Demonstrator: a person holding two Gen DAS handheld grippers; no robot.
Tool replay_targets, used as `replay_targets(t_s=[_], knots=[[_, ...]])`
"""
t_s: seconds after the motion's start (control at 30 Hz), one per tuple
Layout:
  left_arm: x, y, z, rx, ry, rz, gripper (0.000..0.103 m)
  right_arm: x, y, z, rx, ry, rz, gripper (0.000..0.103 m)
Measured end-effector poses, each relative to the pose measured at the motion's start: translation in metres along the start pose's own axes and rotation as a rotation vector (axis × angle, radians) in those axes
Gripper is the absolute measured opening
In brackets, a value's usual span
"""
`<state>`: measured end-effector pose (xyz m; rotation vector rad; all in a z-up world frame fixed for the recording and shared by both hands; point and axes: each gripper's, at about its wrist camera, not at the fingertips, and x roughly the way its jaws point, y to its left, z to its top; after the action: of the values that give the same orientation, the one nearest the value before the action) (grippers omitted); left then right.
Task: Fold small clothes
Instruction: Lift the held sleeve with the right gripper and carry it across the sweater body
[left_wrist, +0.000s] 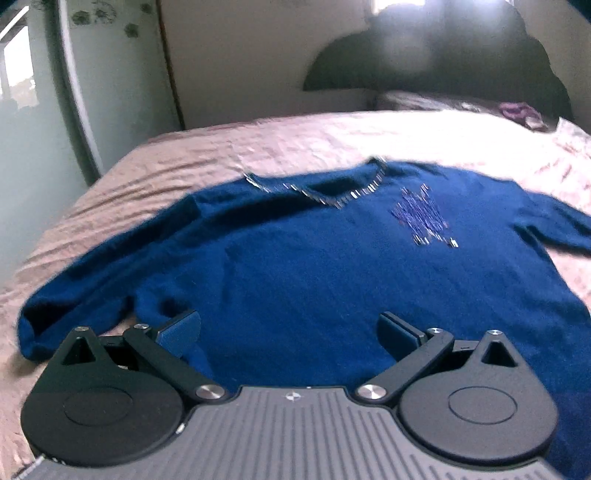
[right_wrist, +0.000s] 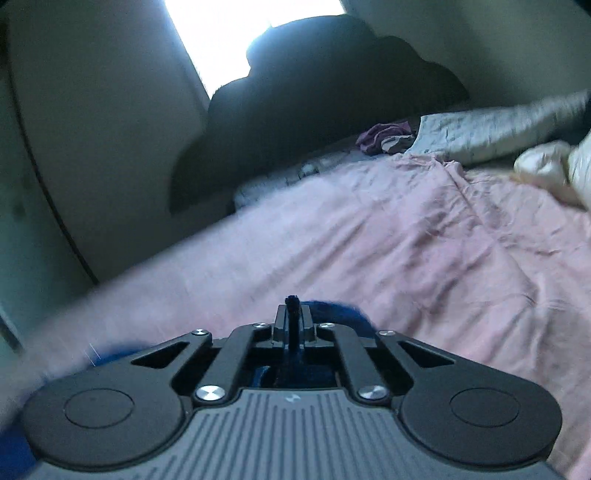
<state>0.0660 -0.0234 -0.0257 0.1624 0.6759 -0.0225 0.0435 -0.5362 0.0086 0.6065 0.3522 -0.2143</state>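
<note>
A dark blue knitted sweater (left_wrist: 295, 266) with a silver-beaded V neckline lies spread flat, front up, on a wrinkled pink bedspread (left_wrist: 155, 177). The left gripper (left_wrist: 288, 332) hovers over its lower hem, jaws spread wide, holding nothing. The right gripper (right_wrist: 293, 321) is clenched on a fold of the sweater's blue fabric (right_wrist: 340, 308). A dark scalloped headboard (right_wrist: 314, 92) stands behind.

A dark blue knitted sweater (left_wrist: 295, 266) with beaded V-neck trim and a beaded chest motif lies face-up, sleeves spread, on the bed.
</note>
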Motion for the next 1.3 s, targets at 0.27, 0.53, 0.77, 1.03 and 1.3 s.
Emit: replay_targets(t_s=[0.27,0.53,0.77,1.03,1.3], knots=[[-0.002,0.021,0.01,-0.066,-0.012,0.032,0.103,-0.065,-0.004,0.074,0.072,-0.208,0.058,0.005],[-0.002,0.028,0.007,-0.044,-0.006,0.062,0.103,-0.065,-0.05,0.052,0.241,-0.191,-0.016,0.005],[-0.002,0.039,0.012,-0.065,0.002,0.064,0.103,-0.031,0.024,0.029,0.19,-0.065,0.254,0.005],[0.001,0.041,0.007,-0.04,0.023,0.087,0.103,0.028,0.13,-0.015,0.167,0.109,0.543,0.005],[0.002,0.049,0.007,-0.05,0.03,0.111,0.103,0.069,0.211,-0.058,0.11,0.225,0.681,0.005]])
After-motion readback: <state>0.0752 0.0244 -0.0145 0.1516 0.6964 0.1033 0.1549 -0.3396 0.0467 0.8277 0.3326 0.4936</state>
